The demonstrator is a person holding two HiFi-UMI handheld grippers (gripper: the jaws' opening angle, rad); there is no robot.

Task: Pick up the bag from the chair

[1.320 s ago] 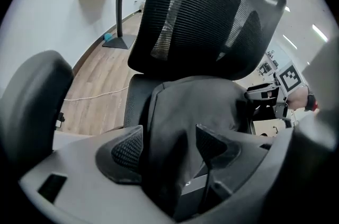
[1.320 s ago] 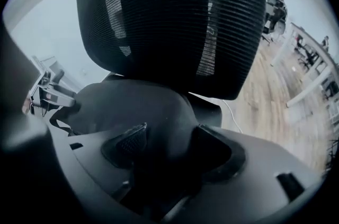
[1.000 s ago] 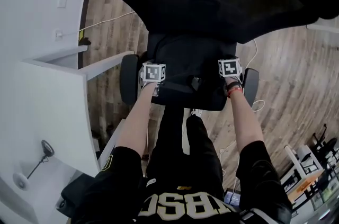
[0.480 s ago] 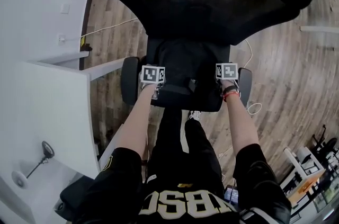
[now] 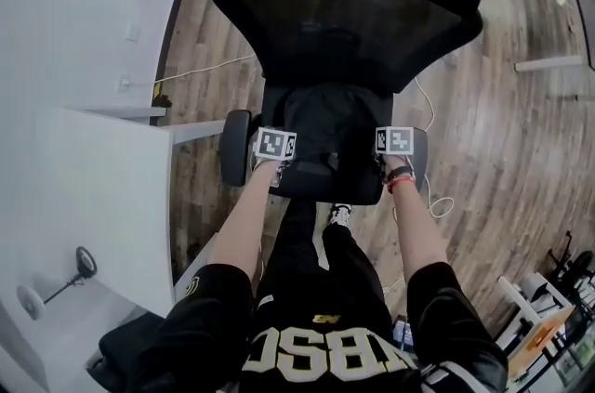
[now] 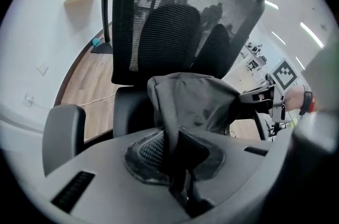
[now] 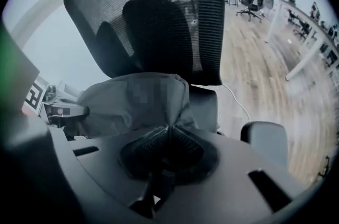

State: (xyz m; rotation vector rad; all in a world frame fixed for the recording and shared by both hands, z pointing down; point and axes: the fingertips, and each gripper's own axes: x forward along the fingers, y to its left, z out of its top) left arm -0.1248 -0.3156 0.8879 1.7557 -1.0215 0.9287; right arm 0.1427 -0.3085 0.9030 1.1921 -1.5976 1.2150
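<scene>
A: Entry one, left gripper [image 6: 177, 157]: condition?
B: Jaws all but together, having just been closing. A dark fold of the bag [image 6: 196, 101] is pinched between them and runs up out of the pads.

A: Entry two, right gripper [image 7: 165, 151]?
B: Jaws shut tight. A gathered corner of the same bag is clamped between the pads, and the cloth bunches just above them.

A: Entry three, bag: location?
B: Over the seat of the chair [image 5: 353, 10], in front of the mesh back and between the two armrests [image 5: 234, 148]. One gripper holds it at each side, the left gripper at its left edge and the right at its right edge. Whether its underside rests on the seat cannot be told.

A: Other contact?
B: Neither gripper touches the chair itself.
</scene>
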